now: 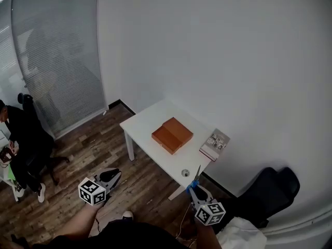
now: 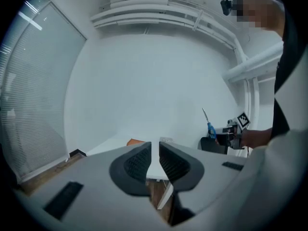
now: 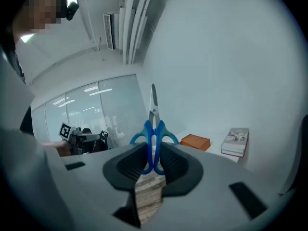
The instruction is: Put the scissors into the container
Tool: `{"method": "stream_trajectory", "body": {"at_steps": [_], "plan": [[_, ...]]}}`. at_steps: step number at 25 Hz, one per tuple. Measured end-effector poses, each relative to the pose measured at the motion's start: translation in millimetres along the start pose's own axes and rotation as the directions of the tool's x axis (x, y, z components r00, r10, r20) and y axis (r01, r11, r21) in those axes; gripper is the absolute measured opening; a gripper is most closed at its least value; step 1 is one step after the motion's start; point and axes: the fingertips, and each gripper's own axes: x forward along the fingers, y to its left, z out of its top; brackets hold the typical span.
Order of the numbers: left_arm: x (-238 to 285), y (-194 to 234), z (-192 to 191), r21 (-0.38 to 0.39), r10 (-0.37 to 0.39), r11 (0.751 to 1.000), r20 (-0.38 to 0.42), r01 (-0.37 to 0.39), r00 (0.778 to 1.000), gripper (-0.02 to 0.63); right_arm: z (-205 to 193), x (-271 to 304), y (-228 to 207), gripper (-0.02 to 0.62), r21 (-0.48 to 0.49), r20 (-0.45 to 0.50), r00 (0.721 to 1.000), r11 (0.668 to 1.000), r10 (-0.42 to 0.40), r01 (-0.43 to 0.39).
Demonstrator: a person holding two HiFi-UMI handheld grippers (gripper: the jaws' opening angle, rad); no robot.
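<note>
My right gripper is shut on blue-handled scissors, whose steel blades point up and away from me. It hovers just off the near corner of the white table. A small round metal container stands on that corner, just left of the scissor tips. My left gripper hangs over the wooden floor left of the table, its pads nearly together with nothing between them. In the left gripper view the scissors show at the right, held by the other gripper.
An orange box lies mid-table and a stack of books sits at the right edge by the wall. A black chair stands right of me. A person sits at far left beside glass partitions.
</note>
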Motion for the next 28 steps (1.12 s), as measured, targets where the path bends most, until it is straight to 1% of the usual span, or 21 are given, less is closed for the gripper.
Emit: {"method": "stream_trajectory", "body": {"at_steps": [5,11,14,17,23,28], "plan": [[16,2,0,0.000,-0.030,1.000,-0.009,0.030,1.000,0.057,0,12,-3,0.084,0.014,0.005,1.000,1.000,0.009,-0.009],[35,18,-9,-0.008,-0.081,0.997,-0.031,0.081,0.996,0.054,-6,27,-4,0.083,0.027,-0.015,0.999,0.999,-0.029,0.029],[46,34,-3,-0.002,-0.098,0.995,-0.026,0.098,0.995,0.054,-5,40,-6,0.083,0.033,-0.027,0.999,0.998,-0.047,0.048],[56,54,4,-0.003,-0.113,0.994,-0.020,0.113,0.993,0.052,4,58,-4,0.083,0.023,-0.030,0.998,0.998,-0.063,0.064],[68,101,19,0.001,-0.133,0.991,-0.014,0.133,0.991,0.052,25,101,12,0.083,0.012,-0.015,0.997,0.997,-0.070,0.070],[81,133,35,0.015,-0.159,0.987,-0.004,0.159,0.987,0.051,33,128,18,0.083,0.011,-0.008,0.996,0.996,-0.092,0.092]]}}
